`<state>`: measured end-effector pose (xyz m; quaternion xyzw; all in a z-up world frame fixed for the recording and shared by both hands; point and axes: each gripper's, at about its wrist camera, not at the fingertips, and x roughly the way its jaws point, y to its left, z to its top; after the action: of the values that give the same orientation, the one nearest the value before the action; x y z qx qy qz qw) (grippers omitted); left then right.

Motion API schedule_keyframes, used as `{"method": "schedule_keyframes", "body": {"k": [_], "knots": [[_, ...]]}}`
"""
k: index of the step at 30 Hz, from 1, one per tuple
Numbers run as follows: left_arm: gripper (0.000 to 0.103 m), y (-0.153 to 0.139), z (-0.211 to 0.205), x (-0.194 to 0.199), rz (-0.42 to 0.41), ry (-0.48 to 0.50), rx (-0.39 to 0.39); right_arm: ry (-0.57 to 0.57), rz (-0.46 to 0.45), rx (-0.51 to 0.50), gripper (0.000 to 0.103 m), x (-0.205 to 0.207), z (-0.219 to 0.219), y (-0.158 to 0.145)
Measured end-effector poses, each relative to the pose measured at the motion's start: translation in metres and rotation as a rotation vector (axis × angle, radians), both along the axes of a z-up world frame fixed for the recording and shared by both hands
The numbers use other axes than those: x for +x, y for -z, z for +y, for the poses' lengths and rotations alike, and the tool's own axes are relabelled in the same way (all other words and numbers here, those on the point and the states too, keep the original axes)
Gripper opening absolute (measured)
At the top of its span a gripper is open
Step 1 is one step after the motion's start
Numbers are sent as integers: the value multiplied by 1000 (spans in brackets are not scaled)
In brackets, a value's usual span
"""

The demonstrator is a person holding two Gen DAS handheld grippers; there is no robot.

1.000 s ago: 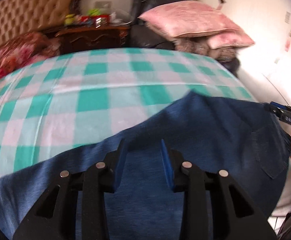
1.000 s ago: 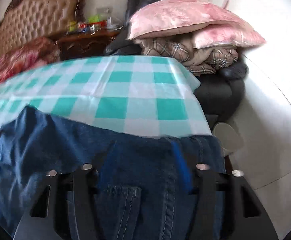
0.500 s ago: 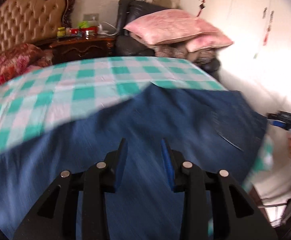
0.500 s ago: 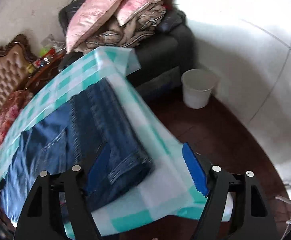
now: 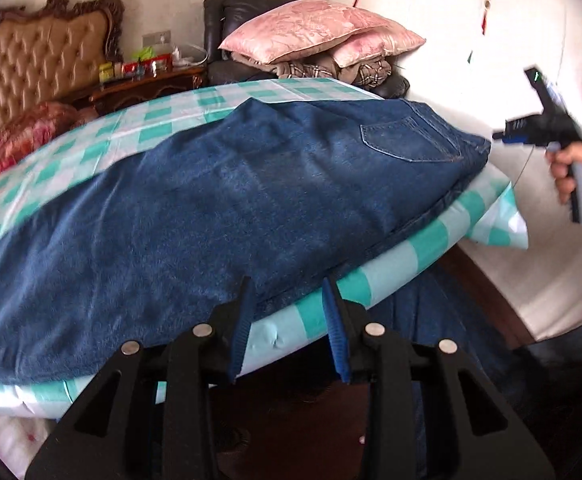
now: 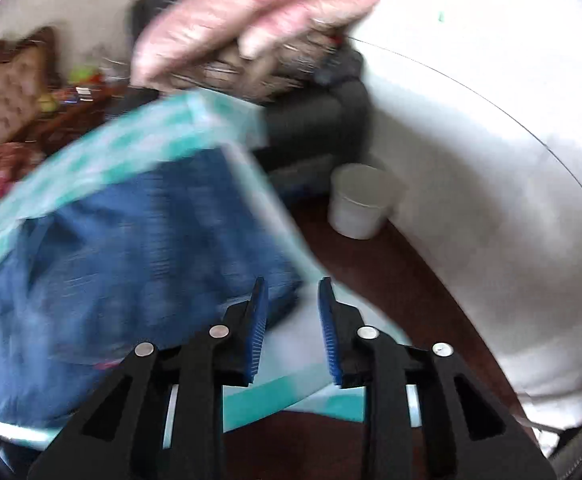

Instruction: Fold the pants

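Hovering left gripper (image 5: 287, 320) and right gripper (image 6: 293, 324), jaws apart, empty | blue denim pants (image 5: 219, 200) flat on green-checked tablecloth (image 5: 151, 128), waistband at 2 o'clock | heavy, limp; grip hem edge

one pair of jeans (image 5: 219, 200), two pink pillows (image 5: 315, 34), one white bucket (image 6: 361, 200), two grippers (image 5: 287, 320)

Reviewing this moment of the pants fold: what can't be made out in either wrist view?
- Jeans legs: left wrist view, cut off at the left edge.
- Jeans' fold layers: right wrist view, motion blur.
- Nightstand items: left wrist view, too small.
- Floor under the checkered tablecloth: hidden by the left gripper.
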<state>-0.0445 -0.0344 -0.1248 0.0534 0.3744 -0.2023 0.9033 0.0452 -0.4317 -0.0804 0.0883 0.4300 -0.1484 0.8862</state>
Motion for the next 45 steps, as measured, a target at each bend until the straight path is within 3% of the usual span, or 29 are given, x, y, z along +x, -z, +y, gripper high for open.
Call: {"method": "schedule_keyframes", "body": {"k": [1, 4, 5, 8, 10, 11, 15, 17, 19, 26, 30, 33, 39, 43, 45], "knots": [[35, 1, -3, 1, -10, 12, 14, -49, 1, 33, 33, -1, 13, -1], [35, 4, -24, 2, -45, 64, 74, -264, 36, 73, 56, -2, 74, 6], [35, 4, -31, 3, -62, 83, 93, -341, 37, 65, 58, -3, 98, 11], [35, 2, -48, 7, -93, 127, 103, -428, 39, -10, 58, 1, 140, 22], [35, 2, -61, 6, -120, 162, 133, -464, 82, 7, 55, 4, 155, 32], [35, 2, -67, 6, -130, 179, 144, -473, 114, 11, 39, 5, 158, 37], [35, 6, -90, 7, -164, 236, 176, -474, 145, 27, 37, 1, 156, 41], [35, 8, -101, 9, -177, 259, 191, -468, 157, 100, 30, -1, 144, 37], [35, 10, -109, 11, -196, 280, 210, -446, 158, 171, 30, -5, 134, 33], [29, 28, -133, 24, -219, 315, 303, -213, 149, 505, 45, -14, 62, 35], [16, 29, -136, 25, -220, 326, 318, -189, 159, 637, 50, -10, 56, 48], [9, 29, -137, 23, -224, 330, 320, -159, 160, 663, 52, -5, 55, 52], [5, 24, -132, 23, -206, 330, 284, -141, 154, 686, 52, 2, 52, 54], [6, 25, -132, 23, -209, 333, 289, -146, 152, 652, 52, 4, 52, 50], [13, 27, -134, 22, -221, 331, 315, -144, 156, 654, 50, 6, 51, 53]]}}
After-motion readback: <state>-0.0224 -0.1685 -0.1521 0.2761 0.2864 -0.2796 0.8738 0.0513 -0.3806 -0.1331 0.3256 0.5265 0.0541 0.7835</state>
